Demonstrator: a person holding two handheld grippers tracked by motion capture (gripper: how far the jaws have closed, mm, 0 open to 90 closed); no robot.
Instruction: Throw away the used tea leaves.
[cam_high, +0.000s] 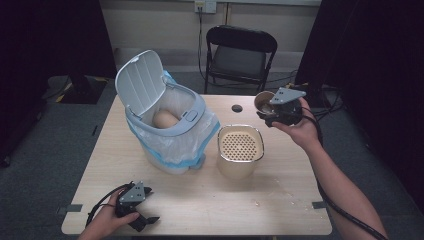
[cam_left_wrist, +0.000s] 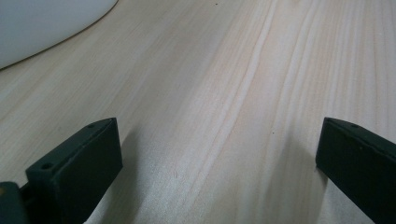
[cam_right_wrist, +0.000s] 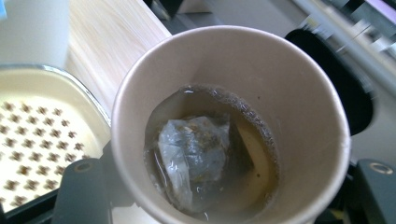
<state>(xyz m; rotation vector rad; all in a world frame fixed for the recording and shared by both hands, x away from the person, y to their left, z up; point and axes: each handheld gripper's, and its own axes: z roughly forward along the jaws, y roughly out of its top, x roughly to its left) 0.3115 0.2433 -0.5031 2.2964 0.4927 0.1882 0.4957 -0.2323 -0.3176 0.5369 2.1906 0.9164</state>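
- The right gripper is held above the far right part of the table, beyond the strainer container.
- Its jaws are clamped on a brown paper cup, one pad on each side of the cup wall; in the high view the cup sits at the gripper's front, raised off the table.
- In the right gripper view the cup holds brownish liquid with a soaked tea bag lying in it, and the liquid stands higher on one side, so the cup is tilted.
- A cream container with a perforated strainer insert stands on the table just below and to the left of the held cup; the same strainer shows beside the cup in the right gripper view.
- A small white bin with its lid flipped up and a plastic liner stands left of the strainer, a rounded tan thing inside it.
- The left gripper rests low at the near left edge of the table, its jaws wide apart with bare wood between them.
- A black folding chair stands behind the table.
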